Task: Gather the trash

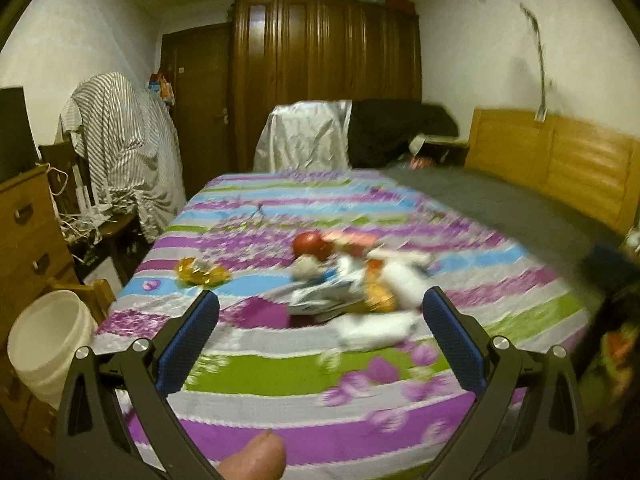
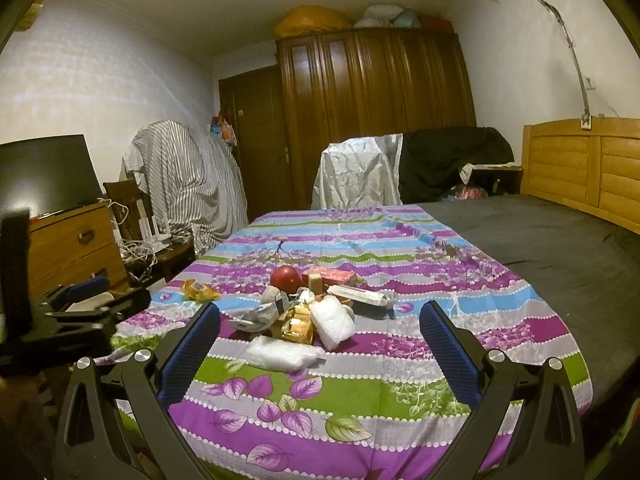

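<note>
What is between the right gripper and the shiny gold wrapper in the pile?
In the right wrist view, a clear white plastic bag lies on the striped bedsheet between the open right gripper and the shiny gold wrapper.

A wooden bed carries a striped floral sheet; crumpled wrappers, a red ball and a pink box lie ahead of the tongs.

Both wrist views face along bed toward wardrobe, sharing trash pile; left view blurred.
</note>
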### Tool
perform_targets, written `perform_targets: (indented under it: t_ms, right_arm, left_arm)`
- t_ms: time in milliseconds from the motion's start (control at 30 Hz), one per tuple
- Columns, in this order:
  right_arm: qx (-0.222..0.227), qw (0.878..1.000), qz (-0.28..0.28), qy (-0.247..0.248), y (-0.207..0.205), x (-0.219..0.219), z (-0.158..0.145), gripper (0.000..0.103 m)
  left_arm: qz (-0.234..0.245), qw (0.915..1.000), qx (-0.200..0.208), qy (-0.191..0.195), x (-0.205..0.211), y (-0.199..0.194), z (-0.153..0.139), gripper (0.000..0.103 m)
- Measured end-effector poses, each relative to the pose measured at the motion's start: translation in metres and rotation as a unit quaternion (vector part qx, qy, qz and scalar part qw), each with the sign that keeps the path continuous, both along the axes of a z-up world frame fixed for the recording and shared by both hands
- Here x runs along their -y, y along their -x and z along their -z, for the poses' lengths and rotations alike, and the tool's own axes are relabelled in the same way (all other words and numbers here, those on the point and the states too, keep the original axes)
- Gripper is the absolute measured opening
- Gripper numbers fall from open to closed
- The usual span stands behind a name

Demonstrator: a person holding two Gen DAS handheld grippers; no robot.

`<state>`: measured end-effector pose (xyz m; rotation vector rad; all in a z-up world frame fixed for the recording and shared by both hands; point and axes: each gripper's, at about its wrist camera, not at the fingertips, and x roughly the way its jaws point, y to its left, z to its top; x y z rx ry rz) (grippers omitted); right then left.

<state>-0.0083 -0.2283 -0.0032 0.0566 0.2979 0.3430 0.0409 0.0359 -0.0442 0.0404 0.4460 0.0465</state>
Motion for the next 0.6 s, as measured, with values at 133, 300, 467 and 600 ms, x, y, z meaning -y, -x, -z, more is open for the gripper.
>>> perform_targets:
  t_ms: [133, 300, 467, 600]
  right_arm:
    - [-0.052, 0.998, 0.001, 0.045, -0.015, 0.011, 0.008, 0.099]
    - [-0.074, 0.996, -0.019, 0.035, -0.041, 0.015, 0.031, 0.099]
    - [-0.088, 0.993, -0.058, 0.056, -0.082, 0.010, 0.056, 0.099]
    - [-0.140, 0.969, -0.166, 0.119, -0.128, -0.024, 0.086, 0.096]
  left_arm:
    - [0.029, 0.9920, -0.122, 0.016, -0.024, -0.051, 0.058, 0.098]
    - [0.106, 0.9680, -0.219, 0.061, -0.026, -0.102, 0.108, 0.089]
    - [0.113, 0.9647, -0.222, 0.085, -0.023, -0.136, 0.107, 0.088]
    - [0.120, 0.9699, -0.199, 0.074, -0.038, -0.137, 0.090, 0.088]
